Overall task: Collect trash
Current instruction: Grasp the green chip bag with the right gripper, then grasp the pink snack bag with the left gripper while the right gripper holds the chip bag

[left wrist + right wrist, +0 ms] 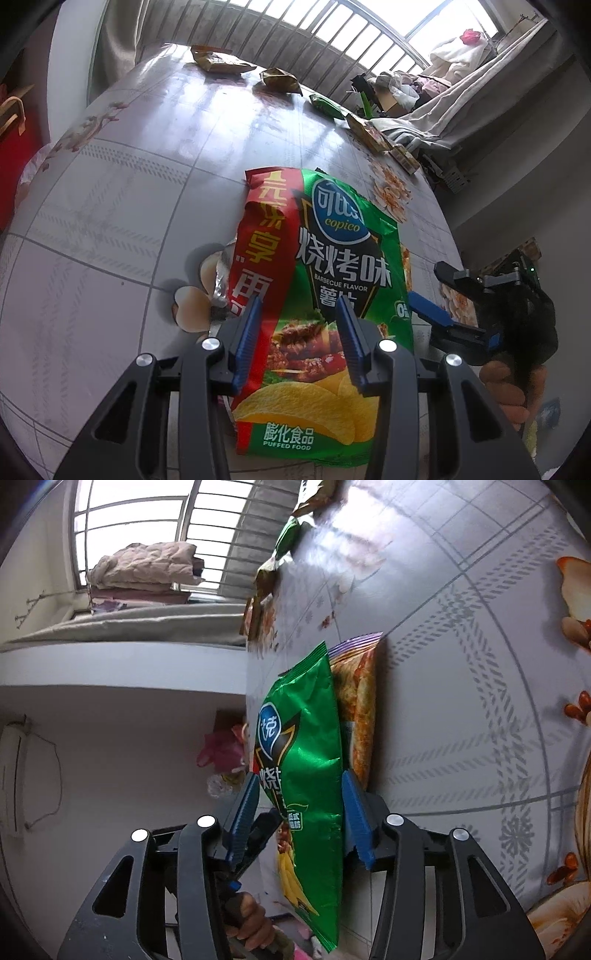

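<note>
The green chip bag [332,229] lies near the tabletop's [129,203] right edge, resting on an orange packet [360,701].

The left gripper [298,299] hangs over the bag's printed face with its jaws at a middling width. The bag spreads wider than that gap on both sides, and it is unclear whether the pads press on it. If they close there, they will probably pinch only a fold of slick foil, which could slide out as the bag is lifted.

The right gripper [299,775] comes in from the bag's side edge, one jaw above it and one beneath. Its jaws are also about half apart, and it is unclear whether they bite. The lower jaw sits close to the orange packet, so it could catch that too or nudge both packets off the nearby edge. If the two grippers pull in different directions, the bag could crumple or tear.

The tabletop is round, glossy and pale, with a grid and flower print. Along its far edge, left to right, lie a tan packet [218,61], a brown packet [280,79], a small green packet [327,105] and a flat carton [369,133]. Beyond them are a curtain [118,37], a barred window [369,22] and a folded quilt [147,565] on the sill.
</note>
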`<state>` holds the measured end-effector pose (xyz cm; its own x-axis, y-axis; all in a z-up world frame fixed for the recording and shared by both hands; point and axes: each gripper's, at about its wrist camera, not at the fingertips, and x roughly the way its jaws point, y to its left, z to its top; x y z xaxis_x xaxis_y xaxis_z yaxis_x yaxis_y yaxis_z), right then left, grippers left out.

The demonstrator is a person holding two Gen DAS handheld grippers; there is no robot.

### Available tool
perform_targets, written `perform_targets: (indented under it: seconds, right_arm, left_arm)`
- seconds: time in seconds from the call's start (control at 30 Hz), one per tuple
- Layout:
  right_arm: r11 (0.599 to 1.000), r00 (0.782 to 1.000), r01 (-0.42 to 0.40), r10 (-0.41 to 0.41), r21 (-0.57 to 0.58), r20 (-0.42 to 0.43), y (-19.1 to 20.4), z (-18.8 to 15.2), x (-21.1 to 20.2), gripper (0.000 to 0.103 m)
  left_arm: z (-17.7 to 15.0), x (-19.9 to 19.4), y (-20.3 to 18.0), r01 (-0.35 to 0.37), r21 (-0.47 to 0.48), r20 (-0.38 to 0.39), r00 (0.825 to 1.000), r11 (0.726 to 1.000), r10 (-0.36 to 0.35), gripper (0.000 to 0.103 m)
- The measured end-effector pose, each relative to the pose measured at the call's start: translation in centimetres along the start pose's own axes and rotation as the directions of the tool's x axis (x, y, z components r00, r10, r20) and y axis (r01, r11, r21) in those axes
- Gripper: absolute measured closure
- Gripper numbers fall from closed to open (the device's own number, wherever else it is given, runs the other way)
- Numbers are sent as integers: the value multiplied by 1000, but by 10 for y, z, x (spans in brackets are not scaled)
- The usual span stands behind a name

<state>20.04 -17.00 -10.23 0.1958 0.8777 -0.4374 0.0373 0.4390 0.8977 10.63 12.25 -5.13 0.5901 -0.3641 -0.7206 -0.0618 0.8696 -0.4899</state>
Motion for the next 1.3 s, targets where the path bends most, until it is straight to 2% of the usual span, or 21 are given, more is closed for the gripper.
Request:
perform_targets:
  seconds: [0.17,0.33,0.57,0.63,0.7,0.8,0.93,1.07,1.13,1.3]
  right_arm:
    - [1000,1000,29,-29,2,-11,1,-6,2,59]
    - [997,997,75,-75,-6,19,6,-6,8,61]
    - [998,997,59,-60,-15,-47,14,-17,28,57]
    - [997,996,75,-76,-21,-37,15,-18,29,62]
    - [994,994,106,-107,-34,-33,14,-19,32,84]
    - [996,997,75,-76,-40,-30,12,-18,32,97]
    - [996,1000,4,-6,-94,-24,20,-17,20,99]
    - [990,998,-66,65,-123,-7,22,-14,-7,99]
    - [989,999,-46,48,-141,9,20,-15,-17,99]
    - [990,996,82,-79,-114,34,-3,-14,-34,99]
  left_arm:
    - [0,0,3,8,-3,4,1000,1000,-8,63]
    - [-2,0,1,7,1,5,1000,1000,-7,63]
    - [-3,0,0,17,0,5,1000,1000,-17,63]
    - [-4,0,1,21,-3,9,1000,1000,-21,63]
    - [-4,-1,-1,14,-1,12,1000,1000,-14,63]
    - [-3,-8,1,42,-16,29,999,999,-41,63]
    - [0,-28,7,101,-43,102,990,994,-96,63]
    - [5,-37,15,80,-68,121,990,994,-72,63]
    - [7,-36,19,55,-77,110,993,995,-47,63]
    - [13,-24,18,18,-72,52,999,997,-14,63]
